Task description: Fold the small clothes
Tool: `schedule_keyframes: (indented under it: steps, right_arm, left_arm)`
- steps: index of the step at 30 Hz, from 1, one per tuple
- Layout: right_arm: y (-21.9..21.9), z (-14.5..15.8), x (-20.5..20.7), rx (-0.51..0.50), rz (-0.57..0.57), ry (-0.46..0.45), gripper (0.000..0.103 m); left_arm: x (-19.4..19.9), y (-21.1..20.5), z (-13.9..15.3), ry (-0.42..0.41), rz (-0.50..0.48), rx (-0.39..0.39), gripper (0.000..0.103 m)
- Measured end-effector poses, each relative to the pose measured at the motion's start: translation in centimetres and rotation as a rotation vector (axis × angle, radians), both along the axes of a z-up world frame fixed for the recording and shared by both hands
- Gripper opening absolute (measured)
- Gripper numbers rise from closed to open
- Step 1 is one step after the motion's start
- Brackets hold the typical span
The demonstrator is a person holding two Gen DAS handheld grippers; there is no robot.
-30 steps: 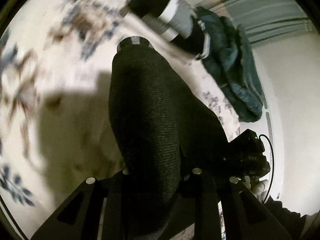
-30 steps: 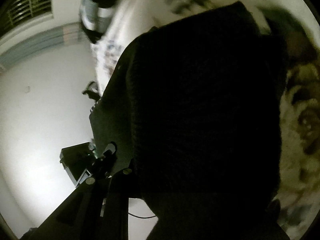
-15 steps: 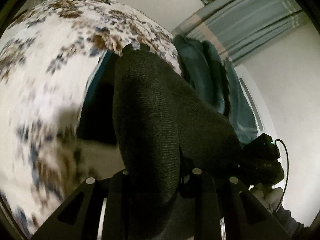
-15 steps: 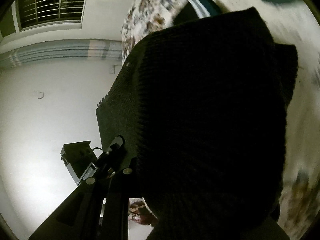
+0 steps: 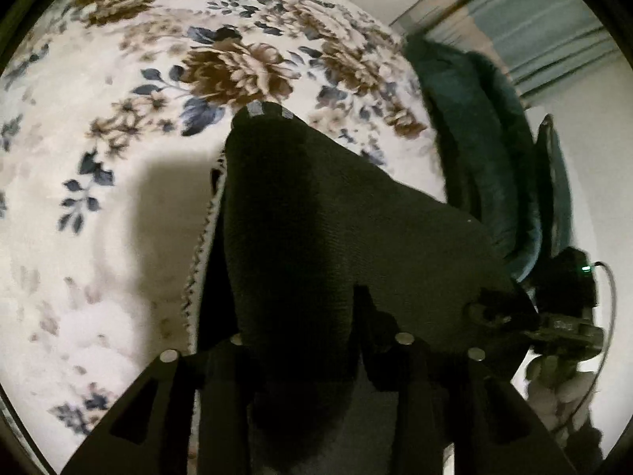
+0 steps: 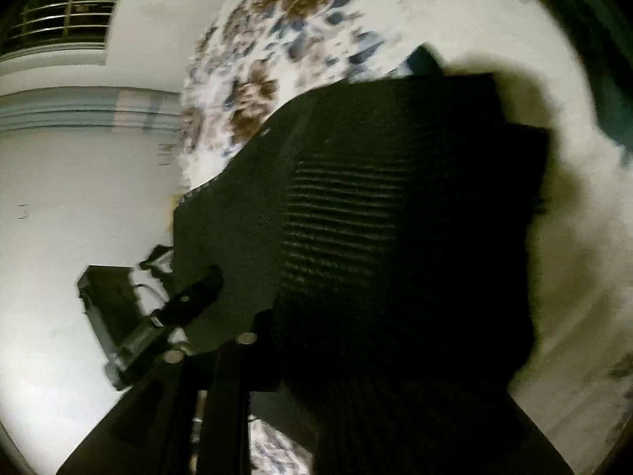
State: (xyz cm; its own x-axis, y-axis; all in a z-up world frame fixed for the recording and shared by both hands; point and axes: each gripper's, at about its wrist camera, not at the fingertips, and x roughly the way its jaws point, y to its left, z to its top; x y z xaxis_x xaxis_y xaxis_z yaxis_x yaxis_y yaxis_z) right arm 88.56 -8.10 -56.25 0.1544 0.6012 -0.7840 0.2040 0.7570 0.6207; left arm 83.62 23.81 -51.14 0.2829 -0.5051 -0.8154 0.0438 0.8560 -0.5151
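Note:
A black knit garment (image 5: 308,229) hangs over my left gripper (image 5: 300,146) and hides its fingers, apart from a grey-taped tip. The jaws are opening with the cloth still between them. A white zigzag-trimmed edge (image 5: 201,237) shows at the garment's left side. In the right wrist view the same garment (image 6: 395,237) covers my right gripper (image 6: 376,138) completely. Those jaws are opening too, under the cloth. The garment stretches between both grippers above a floral blanket (image 5: 158,118). The right gripper's body (image 5: 569,308) and the person's hand (image 5: 561,388) show at the left view's right edge.
A dark teal fleece item (image 5: 474,138) lies bunched at the blanket's far right edge, also seen as the teal item (image 6: 609,91). Past the bed are a white wall (image 6: 59,198), a barred window (image 6: 67,4) and a dark box (image 6: 107,301).
Both grippers have swept across the bed with the black garment. The striped folded piece seen a second ago is out of view. Open floral blanket now lies under the garment.

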Motion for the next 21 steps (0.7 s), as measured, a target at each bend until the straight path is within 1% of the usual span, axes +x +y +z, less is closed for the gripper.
schedule_keyframes:
  steps: [1,2,3,4,5,6,7,8,9,10,12,14,17,20,21]
  right_arm:
    - [0.1,0.9,-0.5,-0.073,0.015,-0.015,0.056]
    - [0.1,1.7,-1.2,-0.168,0.025,-0.017,0.061]
    - [0.0,2.2,-2.0,-0.241,0.033,-0.028,0.067]
    - [-0.1,2.6,-2.2,-0.288,0.035,-0.034,0.068]
    - [-0.6,3.0,-3.5,-0.326,0.035,-0.032,0.073]
    - [-0.6,3.8,-4.5,-0.392,0.017,-0.041,0.095]
    - [-1.2,4.3,-5.8,-0.442,0.009,-0.055,0.103]
    - [-1.8,5.2,-7.6,-0.515,-0.002,-0.085,0.103]
    - [-1.6,6.1,-8.6,-0.573,-0.010,-0.102,0.103]
    - [-1.6,6.7,-9.8,-0.604,-0.016,-0.117,0.103]
    - [-1.3,8.6,-12.1,-0.669,-0.031,-0.147,0.103]
    - [-0.7,10.5,-14.6,-0.746,-0.055,-0.187,0.103]
    - [-0.3,13.2,-18.8,-0.797,-0.067,-0.223,0.103]
    - [0.1,16.2,-23.1,-0.816,-0.065,-0.242,0.103]
    - [0.4,16.8,-23.8,-0.824,-0.064,-0.248,0.103]
  left_arm:
    - [-0.4,-0.2,0.5,-0.009,-0.003,0.026,0.035]
    - [-0.9,-0.4,1.1,-0.021,0.002,0.080,0.043]
    - [-1.0,-0.4,1.3,-0.031,0.014,0.129,0.049]
    - [-1.4,-0.6,1.8,-0.055,0.033,0.193,0.052]
    - [-1.9,-0.7,2.5,-0.079,0.056,0.257,0.072]
    - [-2.4,-0.8,3.1,-0.102,0.078,0.319,0.097]
    - [-2.6,-0.7,3.4,-0.118,0.093,0.345,0.103]
    - [-3.5,-0.8,4.3,-0.143,0.109,0.362,0.103]
    - [-3.9,-0.9,4.6,-0.148,0.118,0.379,0.103]
    - [-4.2,-1.0,4.8,-0.151,0.124,0.395,0.103]
    - [-6.1,-2.0,6.1,-0.175,0.122,0.459,0.103]
    - [-8.1,-2.9,7.4,-0.205,0.120,0.491,0.103]
    - [-11.9,-4.0,9.6,-0.232,0.139,0.510,0.103]
    - [-16.1,-5.2,12.0,-0.252,0.153,0.529,0.103]
    - [-17.3,-5.6,12.9,-0.256,0.154,0.538,0.103]
